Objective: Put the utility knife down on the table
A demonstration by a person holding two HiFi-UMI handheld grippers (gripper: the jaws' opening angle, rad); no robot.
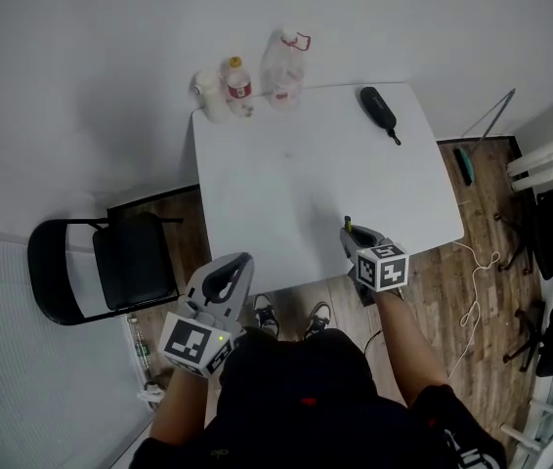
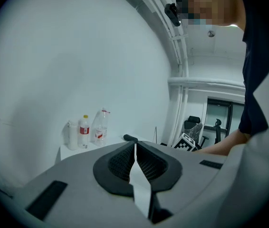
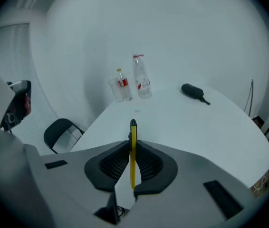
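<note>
The slim yellow utility knife [image 3: 133,132] is clamped edge-on between the closed jaws of the right gripper [image 3: 132,148], its dark tip poking out past the jaw ends. That firm, narrow hold probably keeps the knife steady until it can be lowered. In the head view, the right gripper [image 1: 355,242] hangs over the near edge of the white rectangular tabletop [image 1: 296,193], close to its near right corner, with the forearm reaching forward and the jaws aimed toward the far edge. Whether the knife touches the surface cannot be told, so the putting down looks not yet done. The left gripper [image 1: 228,279] is held low, off the near left corner of the tabletop, out of the way. In its own view its jaws [image 2: 135,151] are pressed together with nothing between them. Clear plastic bottles [image 1: 284,66] stand at the far left corner and a black oblong tool [image 1: 378,110] lies at the far right corner, both well apart from the knife, leaving bare tabletop ahead.
</note>
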